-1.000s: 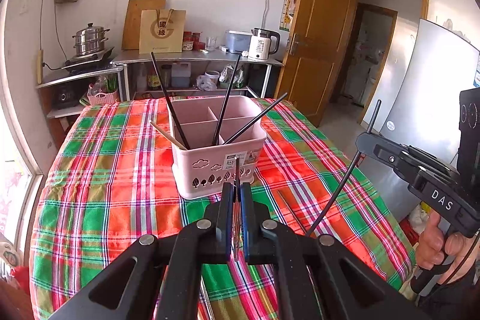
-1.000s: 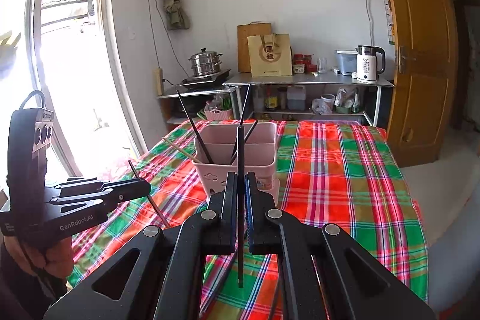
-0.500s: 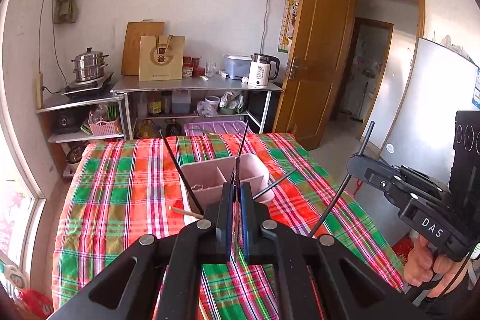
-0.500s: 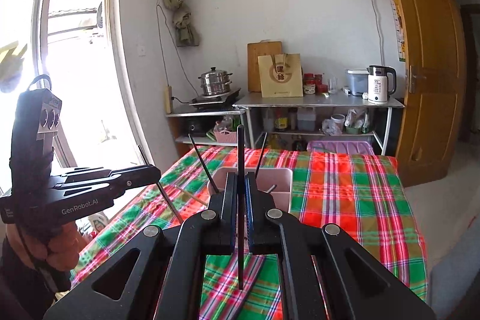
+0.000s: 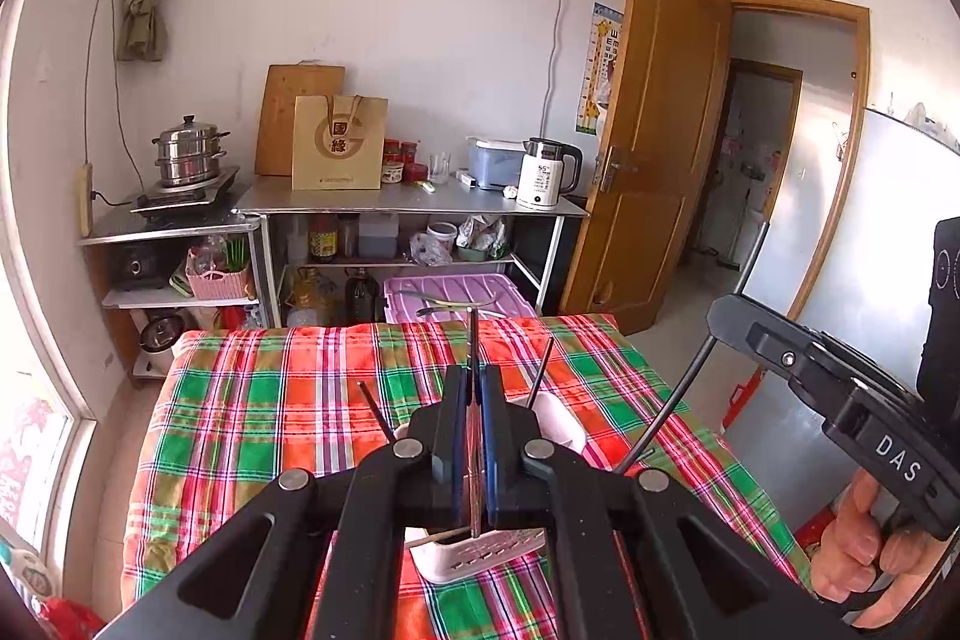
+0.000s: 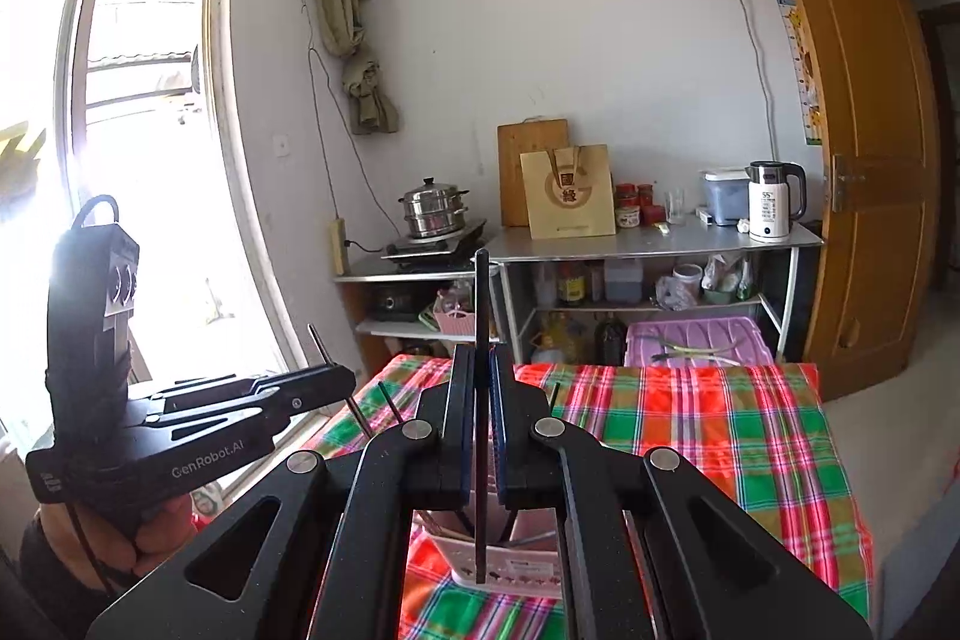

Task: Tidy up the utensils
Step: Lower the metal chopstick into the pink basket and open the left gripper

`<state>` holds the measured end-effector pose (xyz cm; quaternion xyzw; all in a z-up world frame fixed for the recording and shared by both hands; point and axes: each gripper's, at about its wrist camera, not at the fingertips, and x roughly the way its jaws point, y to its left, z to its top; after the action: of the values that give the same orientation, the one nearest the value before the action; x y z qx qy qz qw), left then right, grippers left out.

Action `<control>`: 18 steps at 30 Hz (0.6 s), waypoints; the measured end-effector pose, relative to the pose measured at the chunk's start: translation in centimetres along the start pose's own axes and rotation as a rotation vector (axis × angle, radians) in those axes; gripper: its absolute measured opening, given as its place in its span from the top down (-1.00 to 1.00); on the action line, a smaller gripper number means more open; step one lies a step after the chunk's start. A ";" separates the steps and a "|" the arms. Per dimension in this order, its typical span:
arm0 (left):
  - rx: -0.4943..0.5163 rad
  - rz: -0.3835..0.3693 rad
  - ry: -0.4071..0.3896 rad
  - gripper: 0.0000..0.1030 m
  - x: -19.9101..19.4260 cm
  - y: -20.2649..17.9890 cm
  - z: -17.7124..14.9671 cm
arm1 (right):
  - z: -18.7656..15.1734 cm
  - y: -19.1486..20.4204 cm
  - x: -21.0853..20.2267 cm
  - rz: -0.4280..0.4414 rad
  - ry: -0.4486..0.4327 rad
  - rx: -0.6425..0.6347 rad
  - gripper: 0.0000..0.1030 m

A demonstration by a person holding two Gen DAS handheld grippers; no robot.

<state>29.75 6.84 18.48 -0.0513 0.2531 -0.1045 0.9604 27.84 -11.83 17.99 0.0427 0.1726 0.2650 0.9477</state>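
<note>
Left tongs: pressed together on a thin dark chopstick, which stands nearly upright between the pads. Its upper end rises past the tips toward 12 o'clock; its lower end shows below the pads.

Right tongs: likewise pinching a black chopstick, upright, projecting well above the tips at 12 o'clock and hanging below them toward 6 o'clock.

In the left wrist view the right tongs appear at 3 o'clock, carried by a hand, with their chopstick slanting down toward the table. In the right wrist view the left tongs appear at 9 o'clock, with a hand at their grip.

Pink utensil holder: stands on the plaid-covered table, directly beneath and behind the left tongs, largely hidden by them. Its perforated lower wall shows at 6 o'clock. In the right wrist view the same holder lies at 6 o'clock under the right tongs. Further dark chopsticks lean out of it at 11 and 1 o'clock of the left tongs. Which compartments they occupy cannot be told.
</note>
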 end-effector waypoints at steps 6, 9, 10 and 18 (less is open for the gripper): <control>-0.004 0.004 0.015 0.92 2.5 0.9 -0.5 | 0.0 -0.5 2.4 -0.024 -0.009 0.021 0.91; -0.011 0.007 0.027 0.92 4.0 1.5 -1.0 | 0.0 -0.7 3.5 -0.032 -0.011 0.032 0.91; -0.011 0.008 0.029 0.92 4.2 1.7 -1.0 | -0.1 -0.7 3.7 -0.033 -0.011 0.033 0.91; -0.021 0.003 0.053 0.92 5.8 2.8 -1.5 | 0.8 -0.6 4.8 -0.036 -0.013 0.036 0.91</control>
<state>34.43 8.18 14.04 -0.0580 0.2796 -0.1019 0.9529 32.25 -9.88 17.22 0.0584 0.1718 0.2445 0.9525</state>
